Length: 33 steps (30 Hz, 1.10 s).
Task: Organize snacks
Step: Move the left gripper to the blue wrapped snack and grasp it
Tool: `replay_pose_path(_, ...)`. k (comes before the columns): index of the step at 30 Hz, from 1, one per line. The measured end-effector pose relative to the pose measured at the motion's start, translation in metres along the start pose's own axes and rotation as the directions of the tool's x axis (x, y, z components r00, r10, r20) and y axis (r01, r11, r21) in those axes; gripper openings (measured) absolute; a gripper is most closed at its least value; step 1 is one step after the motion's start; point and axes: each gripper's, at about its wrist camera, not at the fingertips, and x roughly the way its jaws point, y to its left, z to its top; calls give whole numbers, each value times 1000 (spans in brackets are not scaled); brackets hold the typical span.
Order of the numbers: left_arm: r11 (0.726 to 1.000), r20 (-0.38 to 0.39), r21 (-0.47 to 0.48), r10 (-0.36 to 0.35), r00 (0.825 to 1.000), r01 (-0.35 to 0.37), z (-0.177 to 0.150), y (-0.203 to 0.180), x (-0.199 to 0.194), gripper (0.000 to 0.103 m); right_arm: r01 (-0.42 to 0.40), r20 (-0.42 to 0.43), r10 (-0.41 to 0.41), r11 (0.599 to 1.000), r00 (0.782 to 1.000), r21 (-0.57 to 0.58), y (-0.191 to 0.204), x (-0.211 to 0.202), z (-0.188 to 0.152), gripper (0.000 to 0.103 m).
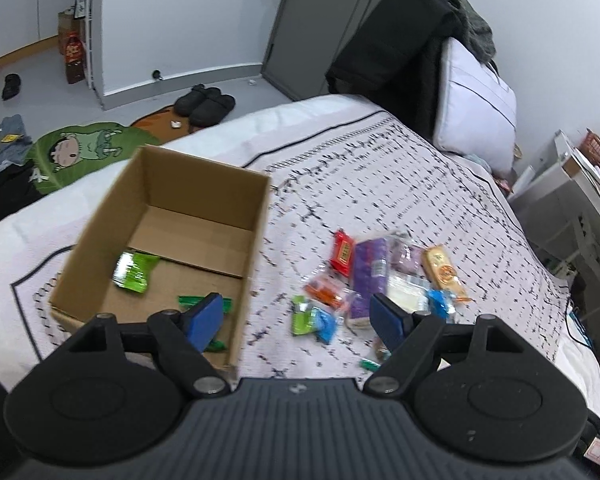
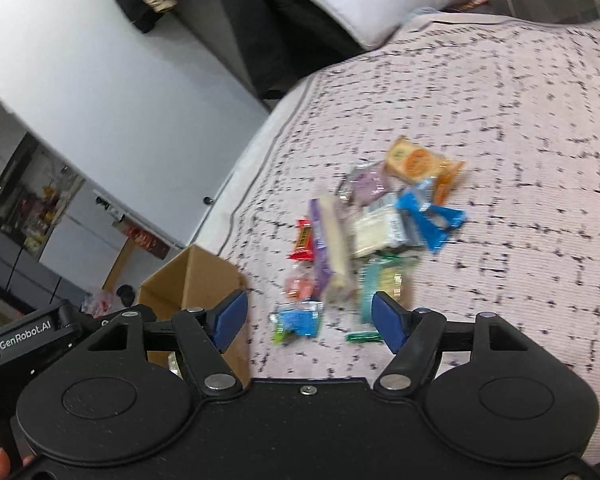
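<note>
snacks (image 1: 380, 280): a loose pile of small wrapped packets on the bedspread (image 1: 380, 168), ahead of both grippers and a little to the right of the left one; motion blur hides the finer details.
box (image 1: 204, 184): open cardboard box ahead and to the left of the left gripper, just beside the pile; a green packet (image 1: 132, 272) lies inside on its floor, and more green wrapping shows behind the left blue pad.
left gripper (image 1: 300, 318): jaws spread wide, nothing between the pads; it hangs above the gap between box and pile.
right gripper (image 2: 308, 320): jaws also wide apart and empty, with a blue packet (image 2: 298, 320) just ahead between the pads and a thin green stick (image 2: 364, 336) near the right pad.
step in hand: probably picking the next packet for the box.
how to do it well: choose an outlying packet such as the blue one, not the tangled middle; come down with the pads either side of it and close on the body, not the crinkly end.
risk: wrappers overlap, so a neighbour could lift along with it.
release: carry it well inside the box walls before letting go.
</note>
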Motion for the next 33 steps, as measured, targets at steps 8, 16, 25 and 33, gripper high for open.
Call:
replay_pose_path(8,1000,-31,2,-27,999,27,-10,-24,22,79,32,-30,-30,998,999,62,-24,8,3,68)
replay_pose_path(16,999,-55,9,-36,998,37,-16,-38,53,77,51,-71,-46,996,996,68,-34,23,2,68)
replay_pose_path(25,998,-111,51,-23,994,29,-27,-44,93,70,88,-105,-81,994,991,63,-40,44,5,67)
replay_pose_path(33,998,-144,55,3,990,5,-28,-41,125,68,121,-126,-115,992,985,36,-39,60,5,67)
